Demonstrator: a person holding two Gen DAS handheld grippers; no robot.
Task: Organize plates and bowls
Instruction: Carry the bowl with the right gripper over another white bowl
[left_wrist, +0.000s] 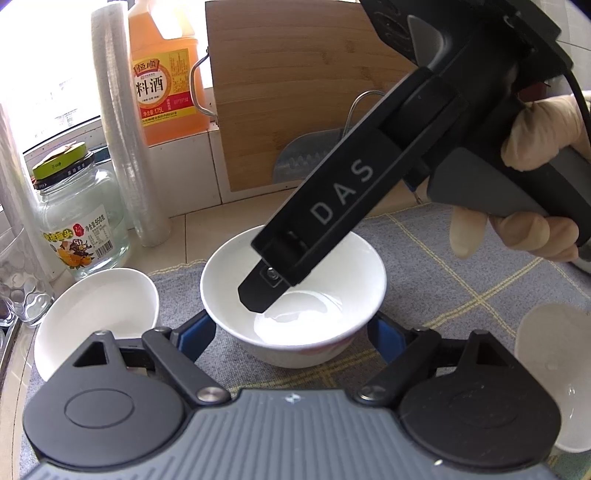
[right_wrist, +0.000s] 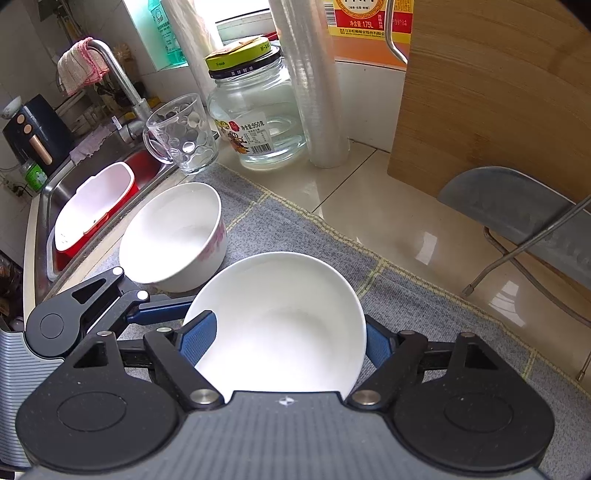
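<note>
A white bowl (left_wrist: 295, 295) stands on the grey checked mat (left_wrist: 443, 266). My left gripper (left_wrist: 291, 332) is spread wide around its near side, blue fingers (left_wrist: 195, 334) beside the wall; contact is unclear. My right gripper (left_wrist: 266, 291) reaches down from the upper right into this bowl, one finger inside the rim. In the right wrist view the same bowl (right_wrist: 280, 321) fills the space between the right gripper's (right_wrist: 288, 343) blue fingers (right_wrist: 197, 341), one inside the rim. A second white bowl (left_wrist: 96, 314) stands to the left; in the right wrist view (right_wrist: 173, 236) it shows pink markings.
A glass jar (left_wrist: 77, 218), a stack of clear cups (left_wrist: 122, 129), an orange cooking-wine jug (left_wrist: 166, 70) and a bamboo board (left_wrist: 295, 92) stand behind. A glass mug (right_wrist: 181, 133), a sink (right_wrist: 74, 192) with a red-and-white tub (right_wrist: 92, 206) lie left. A white dish (left_wrist: 554, 369) sits right.
</note>
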